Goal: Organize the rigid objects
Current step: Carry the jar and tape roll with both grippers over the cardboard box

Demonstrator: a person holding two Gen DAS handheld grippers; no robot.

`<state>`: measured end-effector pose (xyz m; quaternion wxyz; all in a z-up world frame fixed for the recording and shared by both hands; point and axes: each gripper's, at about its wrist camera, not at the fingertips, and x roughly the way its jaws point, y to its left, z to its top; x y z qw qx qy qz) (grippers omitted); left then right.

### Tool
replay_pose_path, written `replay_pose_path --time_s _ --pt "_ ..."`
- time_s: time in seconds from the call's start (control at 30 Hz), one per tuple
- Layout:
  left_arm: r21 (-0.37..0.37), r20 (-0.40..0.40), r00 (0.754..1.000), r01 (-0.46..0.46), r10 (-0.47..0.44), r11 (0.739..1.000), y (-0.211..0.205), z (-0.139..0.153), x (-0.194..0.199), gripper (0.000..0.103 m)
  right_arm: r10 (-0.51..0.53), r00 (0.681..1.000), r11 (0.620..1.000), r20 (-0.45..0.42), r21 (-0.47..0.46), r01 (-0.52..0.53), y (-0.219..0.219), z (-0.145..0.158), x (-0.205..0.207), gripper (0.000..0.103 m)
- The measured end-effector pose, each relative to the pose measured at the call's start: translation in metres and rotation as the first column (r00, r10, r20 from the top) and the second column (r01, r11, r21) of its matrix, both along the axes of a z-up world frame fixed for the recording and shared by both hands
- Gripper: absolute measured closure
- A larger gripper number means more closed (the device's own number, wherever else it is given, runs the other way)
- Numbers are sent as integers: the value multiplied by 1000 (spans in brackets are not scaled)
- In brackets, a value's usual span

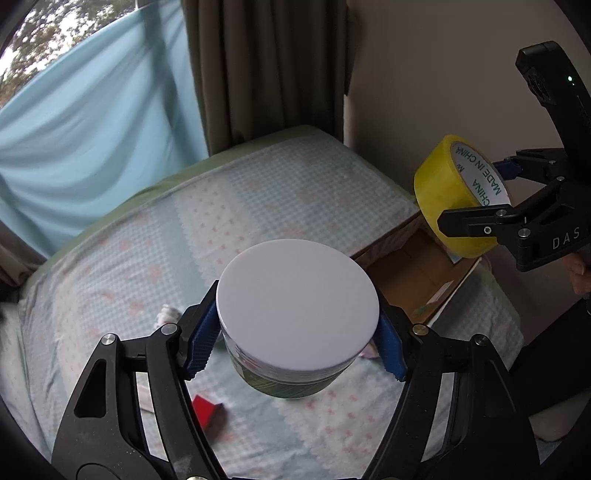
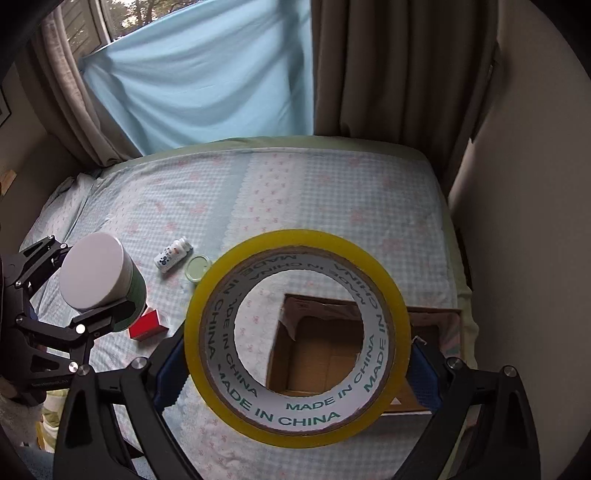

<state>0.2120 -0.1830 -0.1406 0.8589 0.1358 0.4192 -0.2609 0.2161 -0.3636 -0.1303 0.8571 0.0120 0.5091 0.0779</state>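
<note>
Gleaming yellow tape roll, "MADE IN CHINA" inside, w/ white-lidded jar.

Brown curtains and blue sheet behind bed

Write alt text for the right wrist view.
The right tool grips a yellow tape roll above an open cardboard box on a bed. At left, the left tool holds a white-lidded jar.

Patterned bed beneath brown curtains, window.
</note>
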Motion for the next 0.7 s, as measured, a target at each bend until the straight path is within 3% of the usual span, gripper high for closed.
replay_pose_path --time_s 0.23,0.37,0.53,0.7 --pt "-32 -59 997 46 -48 998 -97 -16 3 34 -103 991 995 -87 -4 103 -91 -16 -1 7" --pt "-20 -121 992 44 -46 999 -139 -45 12 34 -185 964 974 -189 92 205 -140 -55 12 7" --pt "32 -198 979 48 -41 998 -180 -86 22 34 -260 921 945 -291 118 304 -171 -103 31 7" --pt "80 -278 960 58 -34 995 -204 -130 33 34 -267 897 939 -352 115 325 -183 -144 50 7"
